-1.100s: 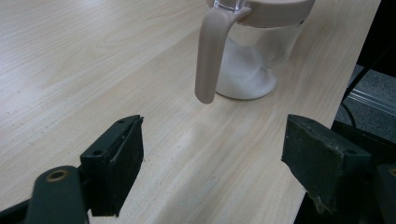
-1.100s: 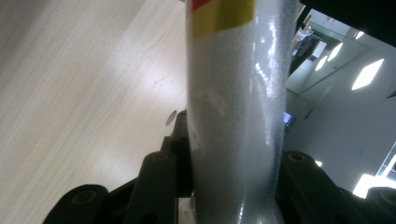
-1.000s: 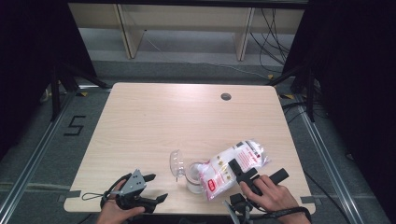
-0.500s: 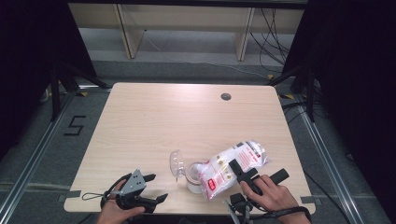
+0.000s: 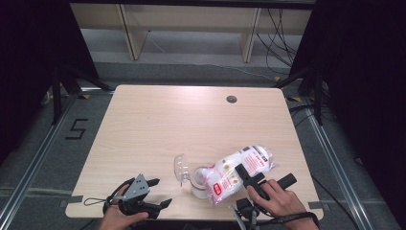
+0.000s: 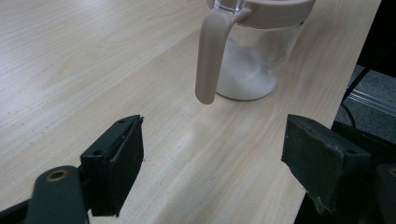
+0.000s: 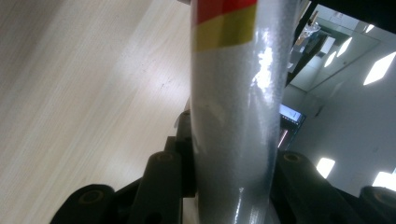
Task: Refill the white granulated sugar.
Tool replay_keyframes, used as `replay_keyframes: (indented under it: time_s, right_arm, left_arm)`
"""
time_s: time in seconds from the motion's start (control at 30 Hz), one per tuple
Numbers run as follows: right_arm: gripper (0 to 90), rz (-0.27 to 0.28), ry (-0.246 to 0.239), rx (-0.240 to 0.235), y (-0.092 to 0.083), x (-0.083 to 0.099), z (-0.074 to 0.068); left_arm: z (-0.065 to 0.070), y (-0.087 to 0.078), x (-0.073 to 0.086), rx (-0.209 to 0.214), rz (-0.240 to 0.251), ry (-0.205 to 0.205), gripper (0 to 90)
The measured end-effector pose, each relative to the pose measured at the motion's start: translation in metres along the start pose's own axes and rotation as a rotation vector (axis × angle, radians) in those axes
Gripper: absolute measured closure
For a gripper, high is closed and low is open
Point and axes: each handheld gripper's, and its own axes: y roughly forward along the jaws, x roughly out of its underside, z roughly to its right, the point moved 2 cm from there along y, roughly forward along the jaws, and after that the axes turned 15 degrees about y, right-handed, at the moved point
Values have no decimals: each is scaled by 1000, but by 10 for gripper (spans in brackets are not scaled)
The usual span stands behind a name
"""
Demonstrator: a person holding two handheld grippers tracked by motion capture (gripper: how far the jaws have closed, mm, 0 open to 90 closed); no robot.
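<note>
Now: right claw (image 5: pixel 249 178) clamped on clear plastic bag of white granules with red-and-yellow label (image 5: pixel 239 171), bag tilted, lower end over mouth of clear glass jar with beige lid and handle (image 5: pixel 195 181). Jar upright near table (image 5: pixel 158 124) front edge, right of middle, white heap inside. Left claw (image 5: pixel 154 192) apart, holding nothing, near front-left corner, pointed at jar handle, well apart.

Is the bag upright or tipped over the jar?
Tipped: the bag slants down, its low end at the jar, clamped in the right gripper.
</note>
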Motion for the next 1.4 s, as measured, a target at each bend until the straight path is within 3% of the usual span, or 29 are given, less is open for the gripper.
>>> replay_keyframes:
  time_s: [0.37,0.43,0.73,0.83,0.87,0.9,1.0,1.1,1.17,1.27,1.4]
  right_arm:
    - [728,0,-5,2,-1,-1,1]
    - [728,-6,-32,-6,-1,-1,2]
    - [730,1,5,-5,0,0,-1]
    - [731,-3,-17,-6,0,0,1]
    - [731,-2,-19,-8,0,0,1]
    - [731,4,7,-5,0,0,0]
    - [731,4,2,-3,0,0,0]
    - [731,-7,-32,-3,-2,0,3]
    - [731,-6,-10,3,-3,0,3]
    - [732,-19,-18,8,-5,-1,3]
    - [732,-33,-73,23,-6,-1,5]
  left_arm:
    - [0,0,0,7,-1,0,204]
    - [0,0,0,2,7,-6,204]
    - [0,0,0,-1,1,-4,204]
    - [-2,0,0,3,3,29,204]
    - [0,0,0,7,0,0,204]
    - [0,0,0,0,3,4,204]
    - [0,0,0,-2,-3,0,204]
    - [0,0,0,0,-1,0,204]
    - [0,0,0,-4,-6,2,204]
    - [0,0,0,-4,-6,2,204]
    - [0,0,0,-3,-6,3,204]
